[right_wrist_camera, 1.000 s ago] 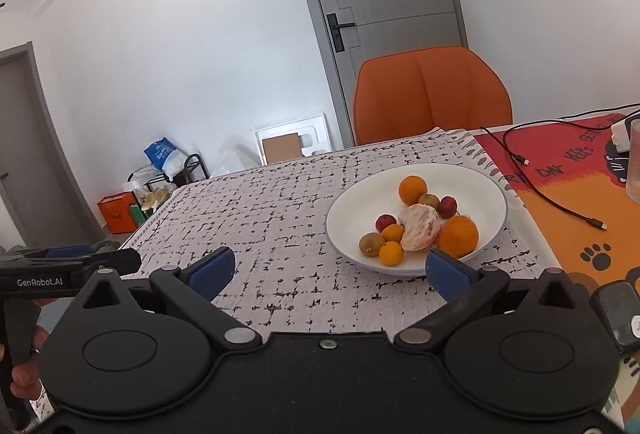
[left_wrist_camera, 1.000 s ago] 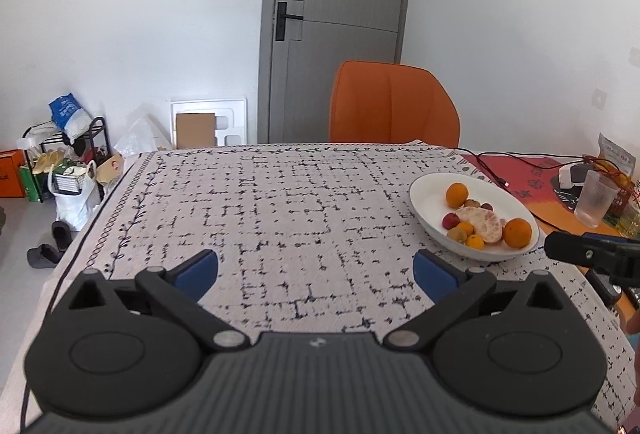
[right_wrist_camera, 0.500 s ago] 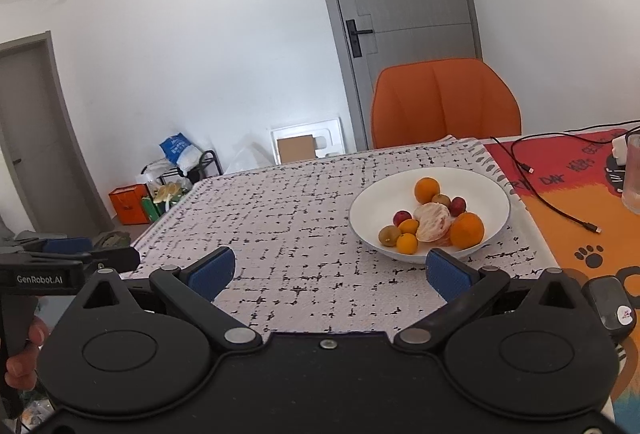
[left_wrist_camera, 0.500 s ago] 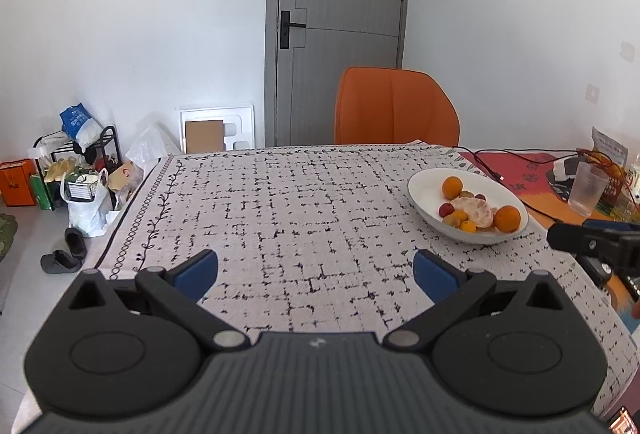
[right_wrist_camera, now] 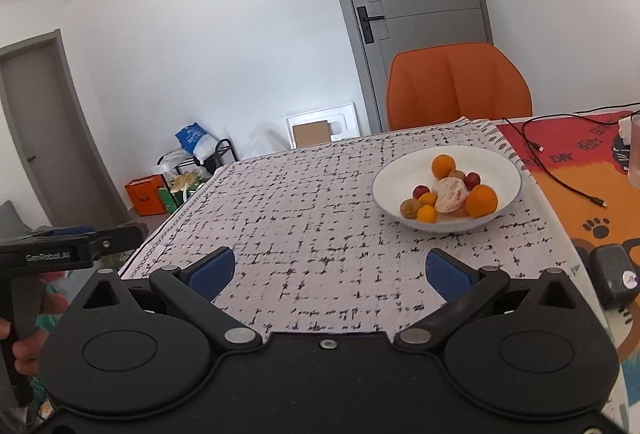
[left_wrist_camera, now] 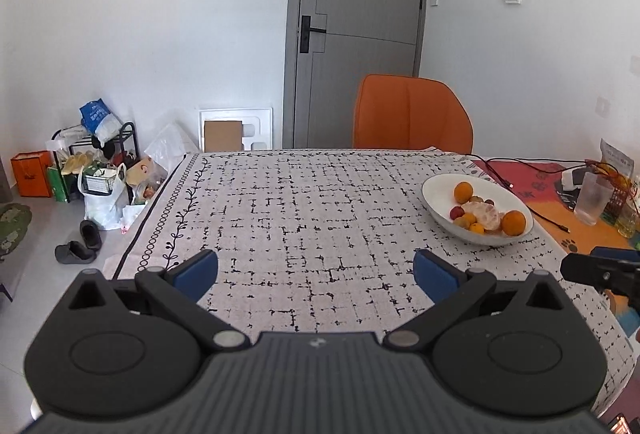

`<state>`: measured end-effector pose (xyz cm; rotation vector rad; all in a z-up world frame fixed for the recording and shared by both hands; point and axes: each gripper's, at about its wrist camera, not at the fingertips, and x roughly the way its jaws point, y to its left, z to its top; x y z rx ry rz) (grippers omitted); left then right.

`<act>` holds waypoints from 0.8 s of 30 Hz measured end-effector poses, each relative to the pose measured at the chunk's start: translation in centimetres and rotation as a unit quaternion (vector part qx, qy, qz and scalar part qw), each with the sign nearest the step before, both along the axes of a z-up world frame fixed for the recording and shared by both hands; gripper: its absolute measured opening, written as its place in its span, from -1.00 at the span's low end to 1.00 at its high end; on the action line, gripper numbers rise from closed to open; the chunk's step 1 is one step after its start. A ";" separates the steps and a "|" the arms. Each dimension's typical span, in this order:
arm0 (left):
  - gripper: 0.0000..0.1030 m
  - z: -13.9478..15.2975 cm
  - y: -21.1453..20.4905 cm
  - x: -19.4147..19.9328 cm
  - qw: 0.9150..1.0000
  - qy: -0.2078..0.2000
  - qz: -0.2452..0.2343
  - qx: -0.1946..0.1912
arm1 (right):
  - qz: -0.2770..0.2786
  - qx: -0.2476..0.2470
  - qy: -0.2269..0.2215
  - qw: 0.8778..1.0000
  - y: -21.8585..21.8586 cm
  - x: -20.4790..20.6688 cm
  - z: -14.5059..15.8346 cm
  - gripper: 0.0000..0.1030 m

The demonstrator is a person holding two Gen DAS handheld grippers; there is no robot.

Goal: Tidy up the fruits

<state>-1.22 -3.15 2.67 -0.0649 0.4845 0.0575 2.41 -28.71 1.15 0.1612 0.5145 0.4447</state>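
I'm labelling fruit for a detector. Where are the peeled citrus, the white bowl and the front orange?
peeled citrus (right_wrist_camera: 450,195), right wrist view, middle of its pale flesh.
white bowl (right_wrist_camera: 496,164), right wrist view, bare inner wall.
front orange (right_wrist_camera: 482,201), right wrist view, centre of its skin.

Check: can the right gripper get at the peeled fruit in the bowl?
Probably yes. The right gripper is open, nothing lies between it and the bowl, and the peeled fruit sits uncovered on top.
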 end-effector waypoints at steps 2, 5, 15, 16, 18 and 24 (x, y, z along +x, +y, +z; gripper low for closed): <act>1.00 -0.2 -0.1 -0.2 1.000 0.002 -0.004 0.000 | 0.005 -0.005 0.001 1.000 0.3 -0.3 0.0 1.00; 1.00 -0.3 -0.3 -0.4 1.000 0.003 -0.007 0.002 | 0.004 -0.013 -0.002 1.000 0.5 -0.4 -0.1 1.00; 1.00 -0.3 -0.7 -0.6 1.000 0.003 -0.015 0.004 | 0.007 -0.007 -0.005 1.000 0.2 -0.7 -0.1 1.00; 1.00 -0.4 -0.7 -0.6 1.000 0.004 -0.016 0.004 | 0.006 -0.006 -0.005 1.000 0.1 -0.6 -0.1 1.00; 1.00 -0.5 -0.8 -0.6 1.000 0.005 -0.017 0.005 | 0.006 -0.006 -0.005 1.000 0.0 -0.6 -0.2 1.00; 1.00 -0.7 -0.8 -0.5 1.000 0.010 -0.018 0.003 | 0.005 -0.005 -0.003 1.000 0.0 -0.4 -0.2 1.00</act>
